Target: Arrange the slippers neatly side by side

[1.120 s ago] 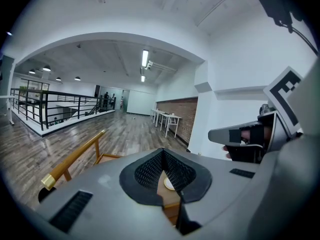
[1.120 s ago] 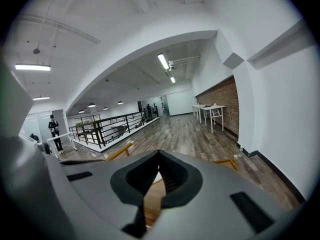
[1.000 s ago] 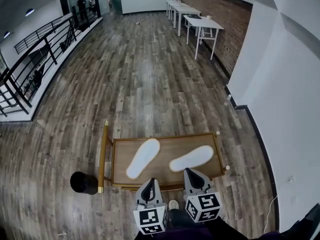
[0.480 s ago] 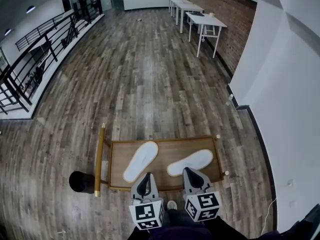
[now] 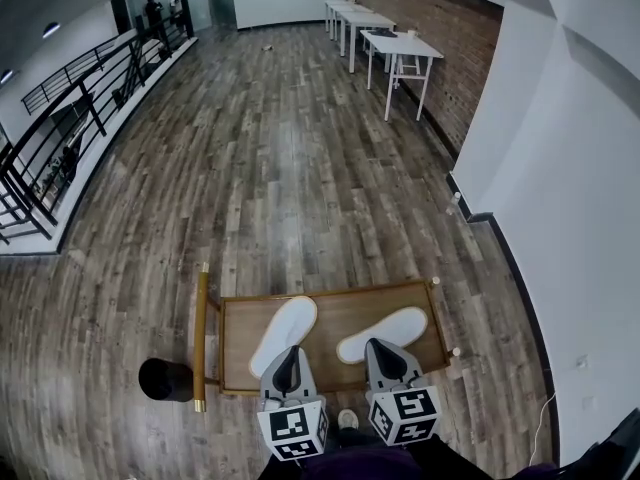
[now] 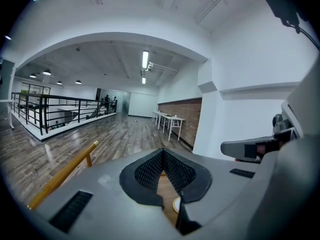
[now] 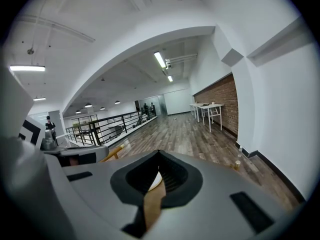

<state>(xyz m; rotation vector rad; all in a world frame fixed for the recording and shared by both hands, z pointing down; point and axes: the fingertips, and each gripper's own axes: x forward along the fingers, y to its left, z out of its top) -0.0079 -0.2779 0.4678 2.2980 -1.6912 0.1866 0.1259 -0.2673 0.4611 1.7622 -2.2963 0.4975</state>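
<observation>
White slippers (image 5: 285, 323) apart on, seemingly, trolley (image 5: 338, 311)

A low wooden surface (image 5: 335, 313) with a brass-coloured rim is standing on the plank floor (image 5: 280, 168) in the lower middle of the frame. Two white slippers are lying directly on it, not parallel to each other. The left slipper (image 5: 283, 336) is sitting in the left half, slanting steeply up toward the right. The right slipper (image 5: 382, 334) is lying flatter across the right half. They are resting apart, with bare wood showing between them.
</observation>
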